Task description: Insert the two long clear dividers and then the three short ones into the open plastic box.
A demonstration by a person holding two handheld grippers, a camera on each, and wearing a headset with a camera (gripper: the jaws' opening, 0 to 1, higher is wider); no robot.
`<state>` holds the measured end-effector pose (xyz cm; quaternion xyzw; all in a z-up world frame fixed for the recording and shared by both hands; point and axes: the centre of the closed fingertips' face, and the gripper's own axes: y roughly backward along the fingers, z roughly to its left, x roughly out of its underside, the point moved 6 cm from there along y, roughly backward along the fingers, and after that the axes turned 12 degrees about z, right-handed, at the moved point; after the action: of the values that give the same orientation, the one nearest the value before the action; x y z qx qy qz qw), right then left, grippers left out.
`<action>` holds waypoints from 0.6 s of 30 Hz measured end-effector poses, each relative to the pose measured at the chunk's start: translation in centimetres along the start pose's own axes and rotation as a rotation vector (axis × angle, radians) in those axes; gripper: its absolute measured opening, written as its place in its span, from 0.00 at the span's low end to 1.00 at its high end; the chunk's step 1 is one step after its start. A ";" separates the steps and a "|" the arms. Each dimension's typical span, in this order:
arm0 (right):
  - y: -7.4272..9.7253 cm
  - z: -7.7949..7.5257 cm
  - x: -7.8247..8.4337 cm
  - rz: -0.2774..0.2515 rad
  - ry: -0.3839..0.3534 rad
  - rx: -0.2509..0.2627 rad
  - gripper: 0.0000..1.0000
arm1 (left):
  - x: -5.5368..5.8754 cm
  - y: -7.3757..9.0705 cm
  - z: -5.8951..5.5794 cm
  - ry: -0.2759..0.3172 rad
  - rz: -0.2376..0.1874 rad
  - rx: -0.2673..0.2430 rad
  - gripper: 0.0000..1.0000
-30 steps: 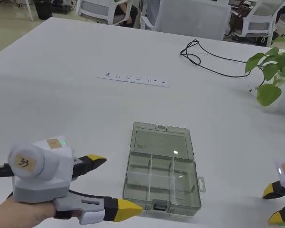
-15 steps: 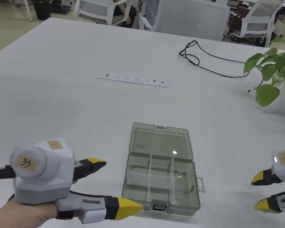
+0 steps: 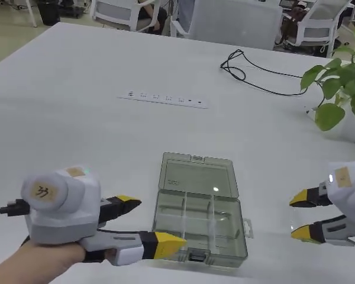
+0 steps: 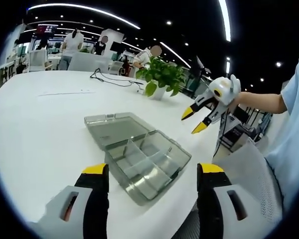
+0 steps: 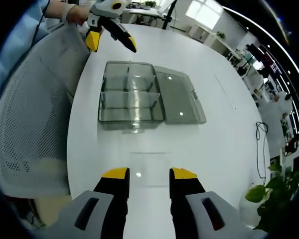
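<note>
Plastic box (image 3: 196,177) lies open on the white bench (image 3: 77,124), between the two tools and touched by neither.

Left tool (image 3: 158,222): released, jaws parted wide with nothing between them. In the head view its tips sit just beside the tray's near left corner. The hand (image 3: 35,263) holding it is cut off by the lower edge of that view.

Right tool (image 3: 294,219): released, jaws apart and empty. It is held off the tray's right side, with bare bench between. Its body is cut off by the right edge of the head view.

Orientation of the box: the tray is nearest the person and the lid is folded back flat on the far side. A dark latch (image 3: 195,257) on the near wall faces the person. Opened out this way, the box has its long axis running away from the person, lid end farthest.

Clear dividers (image 3: 186,213) stand upright in the tray and split it into compartments. Their number cannot be settled (clear plastic against grey-tinted walls, with glare spots on the lid and tray). Long and short pieces are hard to tell apart.

Beyond the lid lie a white power strip (image 3: 163,99) and a looped black cable (image 3: 248,74). A potted plant (image 3: 337,89) is cut off at the right edge. Chairs (image 3: 319,26) stand past the far end of the bench, only partly in frame.
</note>
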<state>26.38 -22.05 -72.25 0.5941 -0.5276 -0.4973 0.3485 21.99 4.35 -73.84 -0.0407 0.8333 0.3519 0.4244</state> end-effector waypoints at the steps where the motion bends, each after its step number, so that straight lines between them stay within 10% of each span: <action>1: 0.1 0.0 -0.4 -0.009 0.013 0.005 0.33 | -0.1 -0.2 -0.3 0.010 0.002 0.015 0.70; 13: 2.0 0.0 -6.7 -0.117 0.106 0.072 0.33 | -1.4 -2.4 -1.8 0.037 0.029 0.079 0.55; 18: 2.2 0.5 -8.7 -0.140 0.150 0.090 0.33 | -2.9 -2.6 -2.3 0.135 -0.027 0.129 0.49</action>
<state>25.73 -14.01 -68.41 0.6800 -0.4792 -0.4503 0.3242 23.26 0.32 -72.28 -0.0480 0.8802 0.2885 0.3737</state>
